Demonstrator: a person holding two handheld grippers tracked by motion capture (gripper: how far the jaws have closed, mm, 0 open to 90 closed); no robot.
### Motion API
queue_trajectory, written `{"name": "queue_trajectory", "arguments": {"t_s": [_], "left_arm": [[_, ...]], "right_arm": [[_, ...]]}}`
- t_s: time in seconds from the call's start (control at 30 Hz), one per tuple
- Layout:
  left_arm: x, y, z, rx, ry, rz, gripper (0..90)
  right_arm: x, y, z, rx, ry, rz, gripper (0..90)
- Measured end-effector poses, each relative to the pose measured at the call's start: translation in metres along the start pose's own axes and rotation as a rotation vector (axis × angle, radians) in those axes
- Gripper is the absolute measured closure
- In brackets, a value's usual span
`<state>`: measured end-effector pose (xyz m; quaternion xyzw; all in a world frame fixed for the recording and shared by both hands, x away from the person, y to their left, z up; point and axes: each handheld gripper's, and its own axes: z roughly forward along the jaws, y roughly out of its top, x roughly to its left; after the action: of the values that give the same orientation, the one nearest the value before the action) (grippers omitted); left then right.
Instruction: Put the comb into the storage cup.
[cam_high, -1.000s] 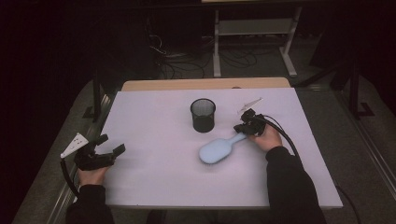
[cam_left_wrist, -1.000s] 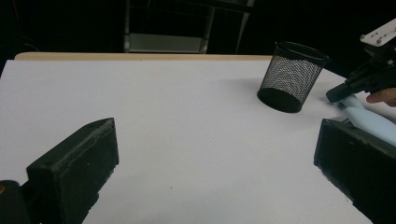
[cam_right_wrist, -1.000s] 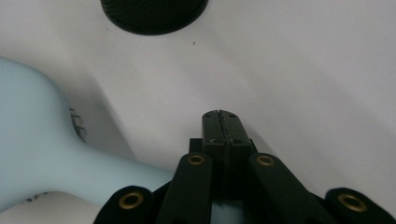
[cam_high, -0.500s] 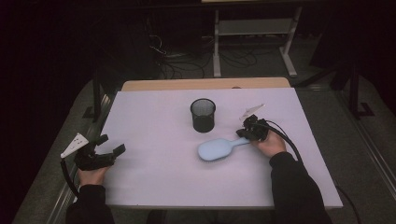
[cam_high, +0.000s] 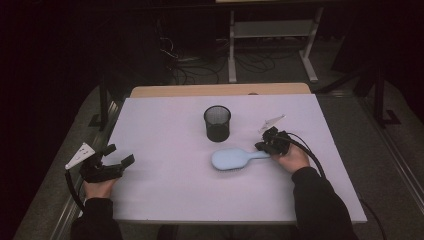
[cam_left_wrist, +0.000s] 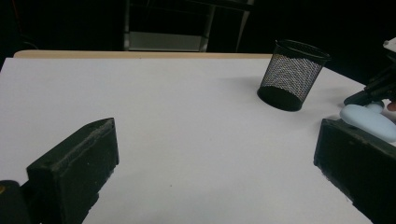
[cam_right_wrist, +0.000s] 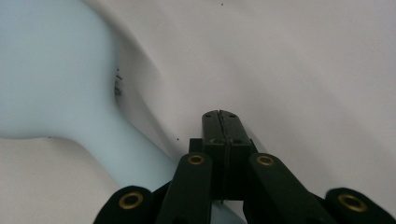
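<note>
The left tongs (cam_high: 119, 155) rest low at the near left, held by the left hand (cam_high: 98, 187), jaws spread wide apart with nothing between them. The right tongs (cam_high: 263, 146) sit at the right, gripped by the right hand (cam_high: 291, 159), pointing leftward, jaws pressed fully together. Both dark-sleeved forearms enter from the bottom edge.
</note>
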<state>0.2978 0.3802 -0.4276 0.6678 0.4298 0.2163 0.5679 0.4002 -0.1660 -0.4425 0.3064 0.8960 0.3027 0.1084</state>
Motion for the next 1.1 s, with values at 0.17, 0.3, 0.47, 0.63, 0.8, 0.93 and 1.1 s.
{"name": "queue_trajectory", "arguments": {"t_s": [0.17,0.3,0.47,0.63,0.8,0.93,1.1], "left_arm": [[0.0,0.0,0.001,0.0,0.0,-0.001,0.0],[0.0,0.0,0.001,0.0,0.001,-0.001,0.0],[0.0,0.001,0.0,0.001,0.001,-0.003,0.0],[0.0,0.001,0.0,0.0,0.002,-0.003,0.0],[0.0,0.001,0.0,0.0,0.002,-0.003,0.0],[0.0,0.001,0.0,-0.001,0.003,-0.004,0.0],[0.0,0.0,0.001,0.007,0.0,-0.007,0.0]], "right_arm": [[0.004,-0.003,-0.002,-0.004,0.001,0.004,89.2],[0.008,-0.006,-0.005,0.007,0.002,-0.01,89.2],[0.014,-0.007,-0.01,0.03,0.01,-0.038,89.2],[0.018,-0.011,-0.015,0.016,0.02,-0.041,89.2],[0.023,-0.018,-0.019,0.009,0.036,-0.037,89.2],[0.027,-0.02,-0.021,0.01,0.036,-0.045,89.2],[0.031,-0.024,-0.026,0.015,0.04,-0.04,89.1]]}}
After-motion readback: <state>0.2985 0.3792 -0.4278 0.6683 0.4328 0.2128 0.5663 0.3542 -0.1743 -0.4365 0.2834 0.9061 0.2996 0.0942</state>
